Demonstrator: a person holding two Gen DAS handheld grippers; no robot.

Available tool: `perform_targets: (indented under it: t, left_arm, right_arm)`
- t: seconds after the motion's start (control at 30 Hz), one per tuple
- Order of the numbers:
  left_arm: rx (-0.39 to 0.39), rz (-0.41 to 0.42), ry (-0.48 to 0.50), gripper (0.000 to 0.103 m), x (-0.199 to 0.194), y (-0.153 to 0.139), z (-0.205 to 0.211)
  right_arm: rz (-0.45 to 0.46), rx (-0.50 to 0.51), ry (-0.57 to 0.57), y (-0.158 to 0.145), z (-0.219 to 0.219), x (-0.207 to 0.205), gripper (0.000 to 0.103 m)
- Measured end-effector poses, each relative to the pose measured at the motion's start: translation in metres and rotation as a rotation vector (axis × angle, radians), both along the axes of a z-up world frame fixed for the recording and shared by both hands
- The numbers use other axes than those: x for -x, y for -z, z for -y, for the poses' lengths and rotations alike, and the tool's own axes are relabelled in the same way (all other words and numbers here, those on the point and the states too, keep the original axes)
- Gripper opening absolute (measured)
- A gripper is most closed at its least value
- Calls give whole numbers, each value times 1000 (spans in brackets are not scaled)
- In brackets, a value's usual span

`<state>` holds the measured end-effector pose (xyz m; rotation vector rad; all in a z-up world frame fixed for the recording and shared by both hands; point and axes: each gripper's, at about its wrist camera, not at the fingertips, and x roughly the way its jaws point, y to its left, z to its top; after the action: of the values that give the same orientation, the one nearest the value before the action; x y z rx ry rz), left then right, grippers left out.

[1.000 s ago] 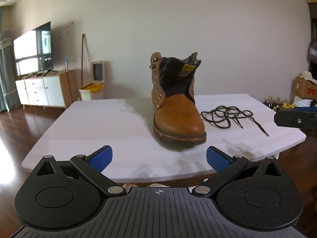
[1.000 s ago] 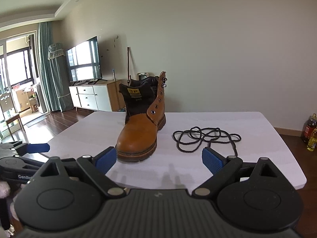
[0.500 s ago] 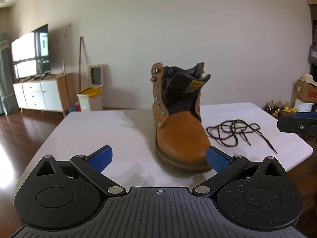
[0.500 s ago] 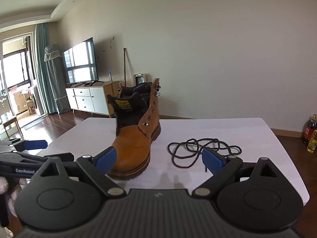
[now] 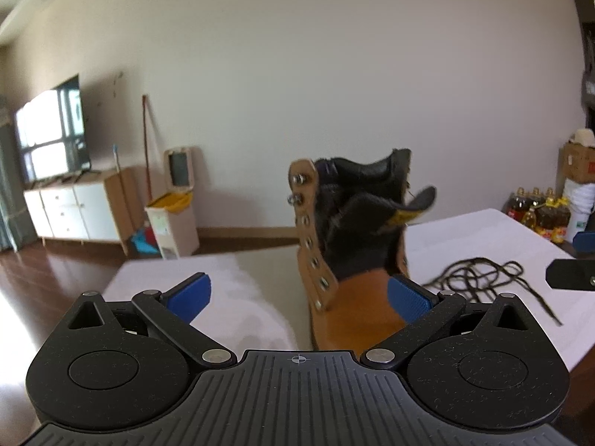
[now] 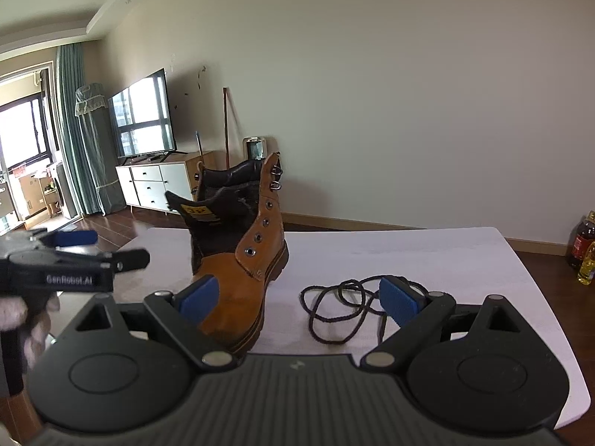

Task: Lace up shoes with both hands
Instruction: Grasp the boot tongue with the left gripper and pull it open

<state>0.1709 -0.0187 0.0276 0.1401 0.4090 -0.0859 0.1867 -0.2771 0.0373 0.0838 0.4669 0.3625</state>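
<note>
1. The boot (image 5: 357,260) stands upright on the white table (image 6: 427,256), unlaced, its tongue flopped forward and the eyelets bare. The lace (image 6: 349,308) lies in a loose tangle on the table just beside the boot, on its right.
2. The left tongs (image 5: 297,293) are spread wide and hold nothing; the boot's toe sits between the blue pads. The right tongs (image 6: 297,297) are also wide open and empty, with the boot's toe by the left pad and the lace coil by the right one.
3. Risk: the lace is a heap of crossing loops, and its tips are hard to pick out. A grab at the middle of the heap would likely lift a knot rather than a free end, leaving nothing to thread.
4. Risk: the boot is tall and nothing holds it. A push from the left tongs against the upper could tip it or slide it across the smooth table.
5. Risk: the floppy tongue hangs over the opening and may cover the lower eyelets, so a lace tip could miss its hole.
6. Risk: the two tongs work close together around the toe and may knock into each other.
</note>
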Motion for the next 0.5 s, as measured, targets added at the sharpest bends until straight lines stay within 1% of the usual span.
perform_targets:
  t: [0.17, 0.27, 0.4, 0.5]
  left_arm:
    - [-98, -2, 122, 103, -22, -5, 3]
    - [-125, -12, 197, 103, -33, -10, 3]
    - [-177, 0, 284, 103, -44, -19, 3]
    - [-214, 3, 389, 103, -48, -25, 5]
  right_arm:
    - [-18, 9, -13, 5, -6, -15, 94]
    - [-33, 17, -18, 9, -12, -23, 94]
    - [-50, 23, -29, 14, -18, -32, 94]
    - [-60, 29, -37, 17, -22, -38, 94]
